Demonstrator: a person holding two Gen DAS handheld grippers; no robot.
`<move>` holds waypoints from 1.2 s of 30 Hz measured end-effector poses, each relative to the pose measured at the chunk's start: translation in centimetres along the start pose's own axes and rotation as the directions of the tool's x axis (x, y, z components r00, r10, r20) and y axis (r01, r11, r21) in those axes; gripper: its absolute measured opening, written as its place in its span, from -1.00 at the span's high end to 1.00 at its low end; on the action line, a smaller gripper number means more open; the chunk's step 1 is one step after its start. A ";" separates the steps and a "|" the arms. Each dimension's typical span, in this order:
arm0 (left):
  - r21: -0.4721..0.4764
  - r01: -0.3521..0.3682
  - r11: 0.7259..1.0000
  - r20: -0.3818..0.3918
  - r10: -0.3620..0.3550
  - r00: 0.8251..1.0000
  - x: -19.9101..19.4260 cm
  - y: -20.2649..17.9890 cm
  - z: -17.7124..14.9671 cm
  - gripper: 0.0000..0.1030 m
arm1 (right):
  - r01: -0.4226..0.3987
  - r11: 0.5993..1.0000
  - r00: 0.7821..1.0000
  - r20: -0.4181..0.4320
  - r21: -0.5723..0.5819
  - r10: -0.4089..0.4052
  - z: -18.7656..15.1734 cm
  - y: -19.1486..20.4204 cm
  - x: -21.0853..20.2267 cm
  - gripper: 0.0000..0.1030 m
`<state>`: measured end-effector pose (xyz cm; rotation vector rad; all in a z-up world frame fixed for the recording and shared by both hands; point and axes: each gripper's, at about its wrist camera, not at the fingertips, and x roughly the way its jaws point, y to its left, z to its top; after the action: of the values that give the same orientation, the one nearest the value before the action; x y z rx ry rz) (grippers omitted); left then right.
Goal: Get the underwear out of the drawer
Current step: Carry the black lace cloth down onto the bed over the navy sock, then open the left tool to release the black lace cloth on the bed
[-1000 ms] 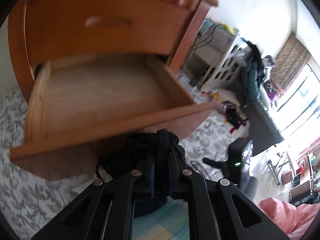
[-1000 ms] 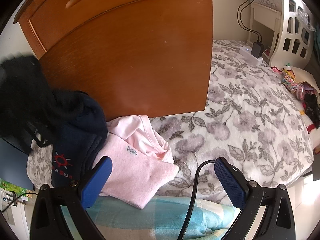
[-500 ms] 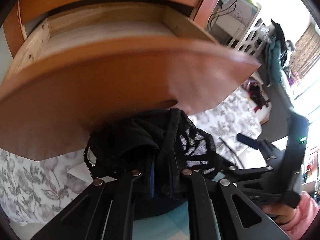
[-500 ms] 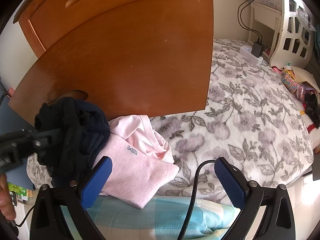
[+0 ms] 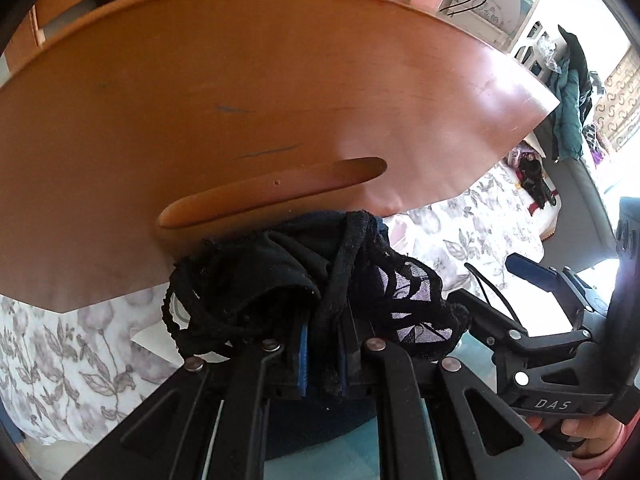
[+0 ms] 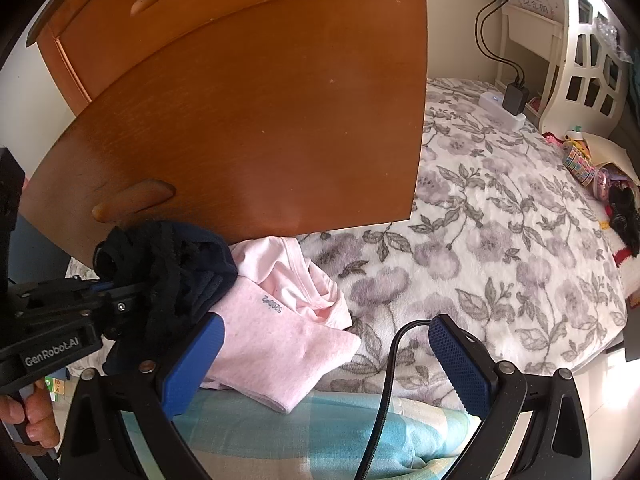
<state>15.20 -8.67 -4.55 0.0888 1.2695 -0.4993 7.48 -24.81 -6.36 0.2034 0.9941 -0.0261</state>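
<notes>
Left wrist view: the left tool (image 5: 322,354) fills the lower middle of the frame, its two blue-padded fingers (image 5: 303,360) pinched together on a bunched pair of black lace underwear (image 5: 304,280), which spills out on both sides of the jaws. Just above the underwear is the curved brown wooden drawer front (image 5: 240,92) with its carved handle groove (image 5: 272,192), taking up most of the upper frame. A grey-and-white floral blanket (image 5: 60,352) shows at lower left and at right. At the right edge, the right tool (image 5: 532,276) reaches in, held by a hand (image 5: 576,430) at the lower right corner. Right wrist view: the right tool (image 6: 324,364) stands wide open along the bottom with nothing between its blue pads, a black cable (image 6: 390,380) running up between them. At left, the left tool (image 6: 120,300) holds the black underwear (image 6: 160,264) just below the drawer front (image 6: 260,120), touching a dark navy garment (image 6: 212,276). A pale pink folded garment (image 6: 280,320) lies beside it on the floral blanket (image 6: 500,260), with a light blue checked cloth (image 6: 300,432) at the bottom.
</notes>
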 end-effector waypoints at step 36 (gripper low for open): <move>-0.035 -0.033 0.999 0.139 0.037 0.990 -6.7 0.4 -0.6 -0.58 | 0.034 0.999 0.999 0.005 -0.018 -0.034 0.0 0.1 -0.3 -1.00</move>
<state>13.47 -6.01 1.39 0.0480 1.1364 -0.4467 7.31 -24.70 -6.14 0.1696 0.9925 -0.0490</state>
